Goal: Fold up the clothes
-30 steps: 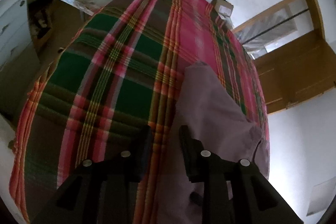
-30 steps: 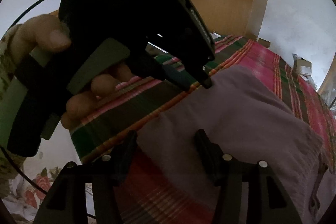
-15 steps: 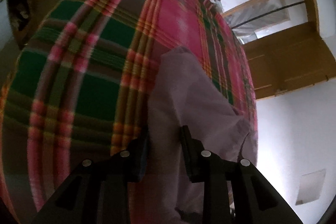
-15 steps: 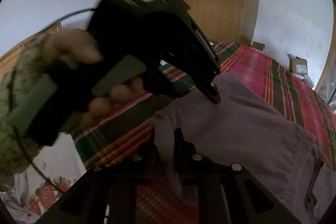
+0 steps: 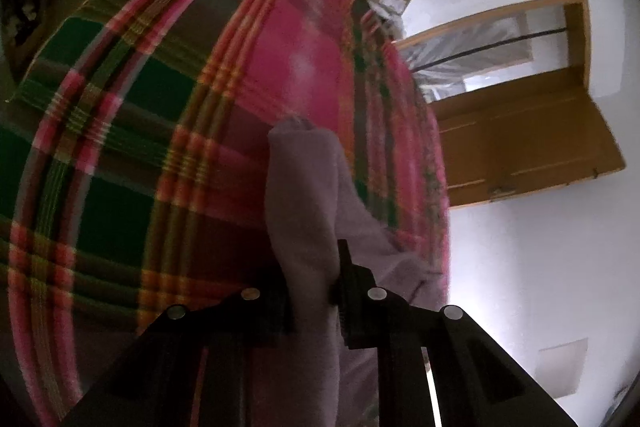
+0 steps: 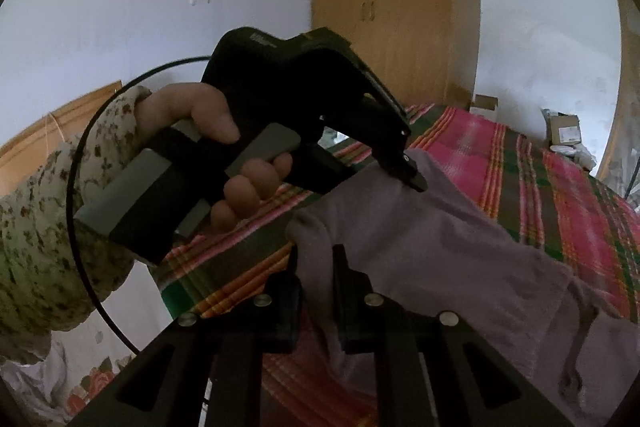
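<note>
Item: mauve garment [image 6: 440,251], on plaid bedspread [image 5: 120,131].

- Left gripper [image 5: 310,291]: we hold it clenched on garment edge; cloth ridge runs straight ahead from jaws, away from us.
- Right gripper [image 6: 318,291]: clamped on near corner of same edge; bulk of cloth lies ahead and to its right.
- Left gripper [image 6: 404,167] sits ahead of right claw, up-left, pinching same hem.
- We judge: held edge spans the two claws; long axis runs away from both, so fold goes forward.
</note>
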A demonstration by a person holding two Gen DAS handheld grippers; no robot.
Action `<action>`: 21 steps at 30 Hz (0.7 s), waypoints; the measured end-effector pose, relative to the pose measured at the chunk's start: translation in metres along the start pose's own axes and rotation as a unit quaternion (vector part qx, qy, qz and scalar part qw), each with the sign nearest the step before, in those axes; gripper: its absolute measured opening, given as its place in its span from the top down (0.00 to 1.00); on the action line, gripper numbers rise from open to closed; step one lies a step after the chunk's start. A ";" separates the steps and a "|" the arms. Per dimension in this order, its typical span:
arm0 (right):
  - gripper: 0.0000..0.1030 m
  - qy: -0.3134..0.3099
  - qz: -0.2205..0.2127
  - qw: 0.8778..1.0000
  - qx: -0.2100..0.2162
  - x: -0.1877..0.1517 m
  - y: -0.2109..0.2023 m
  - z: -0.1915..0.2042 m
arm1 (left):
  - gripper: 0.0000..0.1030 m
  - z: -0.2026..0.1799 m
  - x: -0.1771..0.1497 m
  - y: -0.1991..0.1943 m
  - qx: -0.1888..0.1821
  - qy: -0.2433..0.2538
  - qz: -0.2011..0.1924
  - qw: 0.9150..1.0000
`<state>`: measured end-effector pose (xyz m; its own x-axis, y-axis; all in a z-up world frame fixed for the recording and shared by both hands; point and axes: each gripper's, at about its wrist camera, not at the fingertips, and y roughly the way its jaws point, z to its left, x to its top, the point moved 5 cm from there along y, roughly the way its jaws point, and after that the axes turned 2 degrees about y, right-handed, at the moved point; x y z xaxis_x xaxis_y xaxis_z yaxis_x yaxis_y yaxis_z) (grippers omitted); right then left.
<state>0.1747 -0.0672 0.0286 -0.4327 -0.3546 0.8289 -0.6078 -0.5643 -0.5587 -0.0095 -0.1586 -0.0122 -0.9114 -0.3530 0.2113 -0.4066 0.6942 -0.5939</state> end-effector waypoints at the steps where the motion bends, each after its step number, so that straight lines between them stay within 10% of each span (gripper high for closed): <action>1: 0.87 0.001 -0.007 1.000 -0.002 0.001 -0.007 -0.001 | 0.83 -0.005 -0.001 -0.001 0.000 0.003 -0.002 1.000; 21: 0.89 0.054 -0.129 0.989 -0.051 0.030 -0.106 -0.079 | 0.84 -0.146 -0.015 0.011 -0.040 0.085 -0.027 0.995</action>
<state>0.1735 0.0414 0.1104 -0.3200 -0.1245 0.9392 -0.7689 -0.5450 -0.3343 -0.0096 -0.0539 0.0918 -0.8828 -0.2852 0.3731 -0.4530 0.7271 -0.5159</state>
